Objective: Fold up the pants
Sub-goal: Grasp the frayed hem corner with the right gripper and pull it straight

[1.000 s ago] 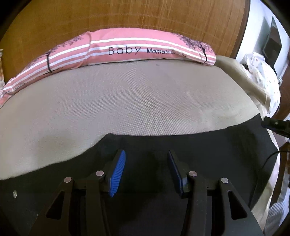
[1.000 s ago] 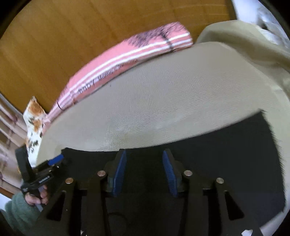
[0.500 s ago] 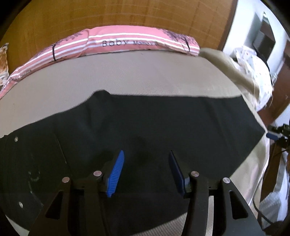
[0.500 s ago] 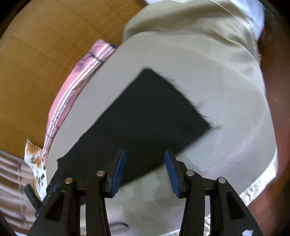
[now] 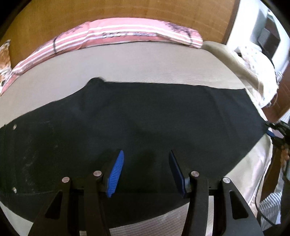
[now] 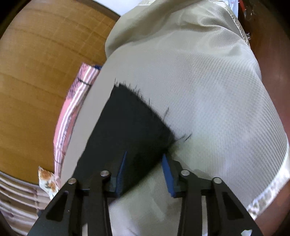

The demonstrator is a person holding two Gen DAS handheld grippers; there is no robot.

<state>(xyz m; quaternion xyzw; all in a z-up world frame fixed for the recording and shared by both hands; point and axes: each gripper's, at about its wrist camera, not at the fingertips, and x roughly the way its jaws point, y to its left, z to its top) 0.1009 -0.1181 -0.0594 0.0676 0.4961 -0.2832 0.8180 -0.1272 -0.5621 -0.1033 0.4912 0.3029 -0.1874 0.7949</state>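
Note:
Black pants lie flat across the beige bed sheet, folded lengthwise, waistband with rivets at the left, leg ends at the right. My left gripper is open and empty, hovering over the pants' near edge at mid-length. My right gripper is open, its jaws standing on either side of the near corner of the frayed leg hem, just above it. The right gripper also shows in the left wrist view at the leg end.
A pink striped pillow lies along the wooden headboard. A white dotted cloth is heaped at the bed's right side. The sheet's edge drops off close to the right gripper.
The left gripper pulled back and rose, so the whole pants came into view. The right gripper swung to the leg end and closed in on the hem corner.

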